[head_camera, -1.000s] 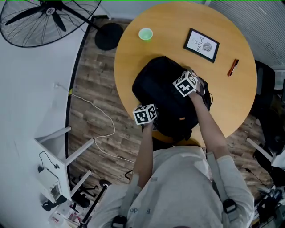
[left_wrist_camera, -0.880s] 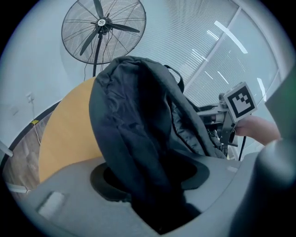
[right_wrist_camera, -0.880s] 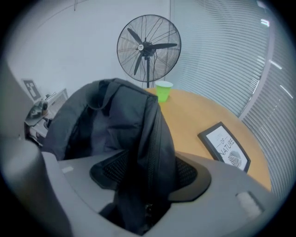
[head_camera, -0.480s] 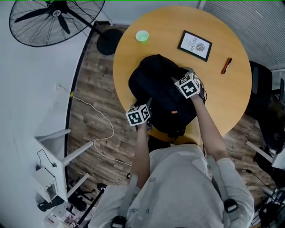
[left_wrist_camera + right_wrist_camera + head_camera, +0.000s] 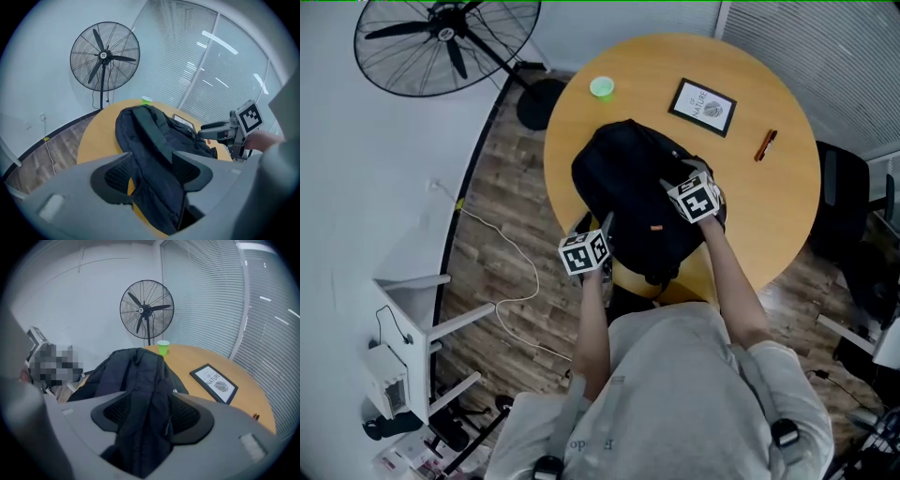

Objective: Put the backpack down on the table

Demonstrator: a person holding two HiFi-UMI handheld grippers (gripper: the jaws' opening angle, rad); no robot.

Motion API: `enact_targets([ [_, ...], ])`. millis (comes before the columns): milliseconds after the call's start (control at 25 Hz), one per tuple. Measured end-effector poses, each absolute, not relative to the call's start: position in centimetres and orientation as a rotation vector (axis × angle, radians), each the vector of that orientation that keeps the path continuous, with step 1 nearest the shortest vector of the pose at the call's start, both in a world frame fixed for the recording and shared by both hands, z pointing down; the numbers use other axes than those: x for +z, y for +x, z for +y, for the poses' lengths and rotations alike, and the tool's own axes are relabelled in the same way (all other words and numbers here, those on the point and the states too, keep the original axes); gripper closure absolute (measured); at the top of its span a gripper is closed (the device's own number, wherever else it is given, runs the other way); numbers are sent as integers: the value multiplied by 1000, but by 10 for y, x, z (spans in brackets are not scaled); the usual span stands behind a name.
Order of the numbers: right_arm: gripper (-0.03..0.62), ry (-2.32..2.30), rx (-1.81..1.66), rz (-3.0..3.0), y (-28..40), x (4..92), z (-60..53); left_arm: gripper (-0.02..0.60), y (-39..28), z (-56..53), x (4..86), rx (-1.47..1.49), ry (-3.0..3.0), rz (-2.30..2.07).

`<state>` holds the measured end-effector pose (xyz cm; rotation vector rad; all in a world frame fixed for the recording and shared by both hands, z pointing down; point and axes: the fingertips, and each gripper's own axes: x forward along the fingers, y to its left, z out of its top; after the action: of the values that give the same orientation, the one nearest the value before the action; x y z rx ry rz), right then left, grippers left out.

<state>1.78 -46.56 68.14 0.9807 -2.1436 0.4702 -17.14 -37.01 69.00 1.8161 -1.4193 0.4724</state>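
Black woven fabric, padded and soft: the backpack (image 5: pixel 642 202) lies on the round wooden bench (image 5: pixel 769 216). In the head view it sits toward 7 o'clock from the centre of the top, with its near end at the rim by the person. Whether that end overhangs I cannot tell. A green cup (image 5: pixel 602 88) at 10 o'clock, a framed print (image 5: pixel 702 107) at 1 o'clock and a reddish pen (image 5: pixel 765 144) at 2 o'clock all stand well apart from it. Handling, judged: the bag slumps and folds rather than keeping its shape. It looks slack and not heavily filled, and the cloth is grippy, not fragile. A pinch of loose shell would only bunch up, so the shoulder strap (image 5: pixel 150 126) or a seam at each side is the better hold, one claw per side. The left claw (image 5: pixel 152 171), at the bag's 8 o'clock edge, has just been opening and its jaws stand wide. Strap and shell run between them, with bare bench showing beside the left pad, so nothing is pinched. The right claw (image 5: pixel 152 413), at the bag's 3 o'clock side, is spread just as wide. A fold of fabric fills the gap and brushes both pads, yet I judge it released, not clamped. The set-down looks complete.
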Motion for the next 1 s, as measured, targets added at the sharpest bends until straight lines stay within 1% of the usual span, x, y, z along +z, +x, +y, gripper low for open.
enact_targets([
  [320, 329, 1055, 525, -2222, 29, 650, -424, 308, -160, -354, 652, 470, 1919, -1461],
  [640, 324, 1160, 661, -2324, 39, 629, -378, 310, -128, -338, 617, 364, 2064, -1435],
  [1000, 340, 1214, 703, -2354, 51, 615, -346, 314, -122, -312, 607, 383, 2076, -1480],
])
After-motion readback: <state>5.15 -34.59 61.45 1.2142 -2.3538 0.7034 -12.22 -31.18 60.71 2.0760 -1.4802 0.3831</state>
